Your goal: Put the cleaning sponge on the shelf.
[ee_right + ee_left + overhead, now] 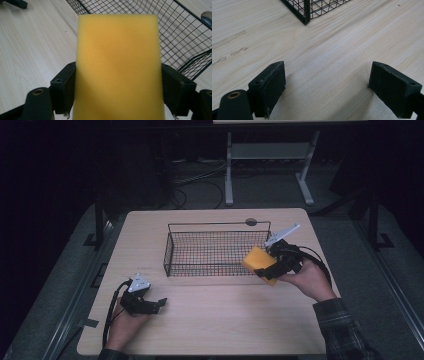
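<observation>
right tool [272,270]: black two-jaw tool in the person's right hand, jaws clamped on a yellow rectangular foam sponge [260,262]; in the right gripper view the sponge [117,67] sits squeezed between both pads, long side running away from the camera.
left tool [150,306]: black two-jaw tool in the left hand, jaws wide apart with nothing between them; low over the bench at the near left, well apart from the basket. The left gripper view shows bare wood between the pads [268,87].
sponge location: held up off the bench, just beside the near right corner of the black wire mesh basket [217,249]; appears to overlap the corner rim, not yet inside.
basket: rectangular, open top, looks empty, standing mid-bench on the light wooden bench [200,320]; its mesh [175,30] lies straight ahead of the sponge in the right gripper view.
step in hand: carry phase, judged; sponge already grasped and brought up to the basket, drop-in not yet done.
next move calls for: lifting the sponge clear of the rim wire, moving it farther in over the basket floor, lowering, then parting the jaws.
watch: soft foam will spring back on release; lower edge could catch the corner wire.
left tool role: idle, probably none needed.
</observation>
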A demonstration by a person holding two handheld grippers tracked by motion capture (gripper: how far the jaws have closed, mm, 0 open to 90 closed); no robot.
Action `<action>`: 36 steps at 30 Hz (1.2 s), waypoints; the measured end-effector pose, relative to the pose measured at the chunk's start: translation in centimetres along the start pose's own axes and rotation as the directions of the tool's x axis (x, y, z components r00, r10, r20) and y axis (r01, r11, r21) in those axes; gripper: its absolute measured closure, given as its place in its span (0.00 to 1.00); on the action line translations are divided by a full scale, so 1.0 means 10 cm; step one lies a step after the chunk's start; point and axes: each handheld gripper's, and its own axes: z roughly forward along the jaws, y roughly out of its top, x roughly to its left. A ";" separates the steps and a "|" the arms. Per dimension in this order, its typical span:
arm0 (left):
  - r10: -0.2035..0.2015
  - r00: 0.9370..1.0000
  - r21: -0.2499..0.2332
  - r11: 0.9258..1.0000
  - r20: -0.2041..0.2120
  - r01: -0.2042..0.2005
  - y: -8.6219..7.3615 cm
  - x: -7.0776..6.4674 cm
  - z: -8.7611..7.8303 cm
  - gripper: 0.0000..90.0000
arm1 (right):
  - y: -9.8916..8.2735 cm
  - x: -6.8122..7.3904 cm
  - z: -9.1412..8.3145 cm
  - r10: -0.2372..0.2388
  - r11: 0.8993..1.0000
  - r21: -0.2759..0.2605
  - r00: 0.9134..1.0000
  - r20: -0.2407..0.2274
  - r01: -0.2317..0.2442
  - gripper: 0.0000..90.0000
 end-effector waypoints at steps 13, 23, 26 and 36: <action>0.000 1.000 0.000 1.000 0.000 0.000 0.00 0.00 0.00 0.14 | 0.15 -0.22 0.12 0.008 1.000 0.006 1.000 0.005 -0.008 0.26; -0.002 1.000 0.000 1.000 0.001 0.002 0.00 0.00 0.00 0.14 | 0.26 -0.39 0.25 0.028 0.999 0.021 1.000 0.011 -0.028 0.26; -0.002 1.000 0.000 1.000 0.001 0.002 0.00 0.00 0.00 0.14 | 0.29 -0.42 0.28 0.030 0.999 0.018 0.999 0.017 -0.031 0.26; -0.002 1.000 0.000 1.000 0.001 0.002 0.00 0.00 0.00 0.14 | 0.40 -0.56 0.41 0.042 0.998 0.036 0.998 0.039 -0.044 0.26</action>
